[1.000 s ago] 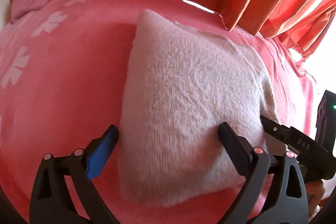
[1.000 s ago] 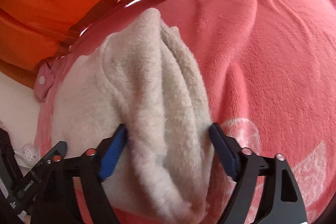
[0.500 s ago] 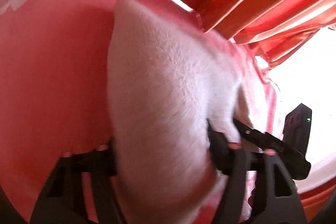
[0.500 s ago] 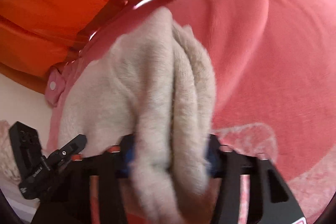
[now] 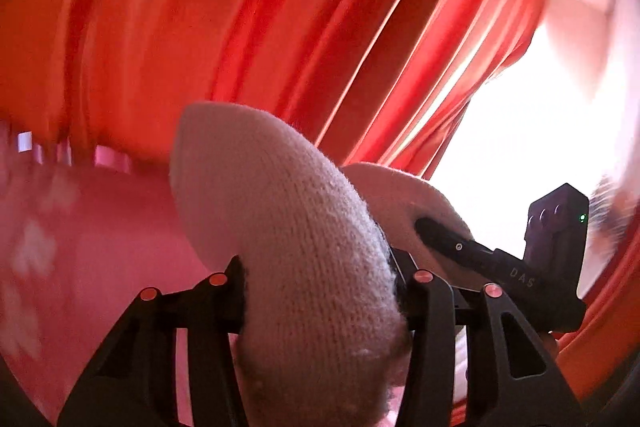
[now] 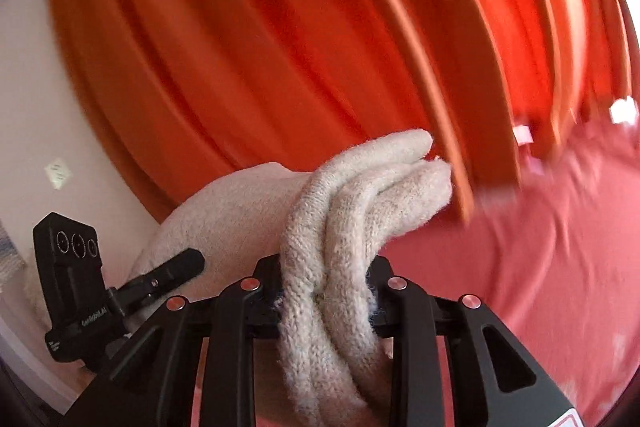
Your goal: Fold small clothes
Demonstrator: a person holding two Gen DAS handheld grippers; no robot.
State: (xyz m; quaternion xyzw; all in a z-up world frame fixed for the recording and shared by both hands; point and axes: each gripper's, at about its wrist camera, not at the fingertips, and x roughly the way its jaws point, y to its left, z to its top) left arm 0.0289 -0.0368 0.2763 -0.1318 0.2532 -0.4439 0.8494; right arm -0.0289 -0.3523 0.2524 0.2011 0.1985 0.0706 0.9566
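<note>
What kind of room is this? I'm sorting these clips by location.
Probably a bedroom: a pink fleecy blanket covers a soft surface like a bed, long orange curtains hang behind it by a bright window, and a knitted garment is being handled.

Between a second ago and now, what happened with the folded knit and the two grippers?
Both jaws have just been closing: the left gripper and right gripper went from open astride the cream knit garment to clamped on it, then lifted it off the pink blanket toward the orange curtain. The garment stays folded; blanket and curtain are unchanged.
</note>
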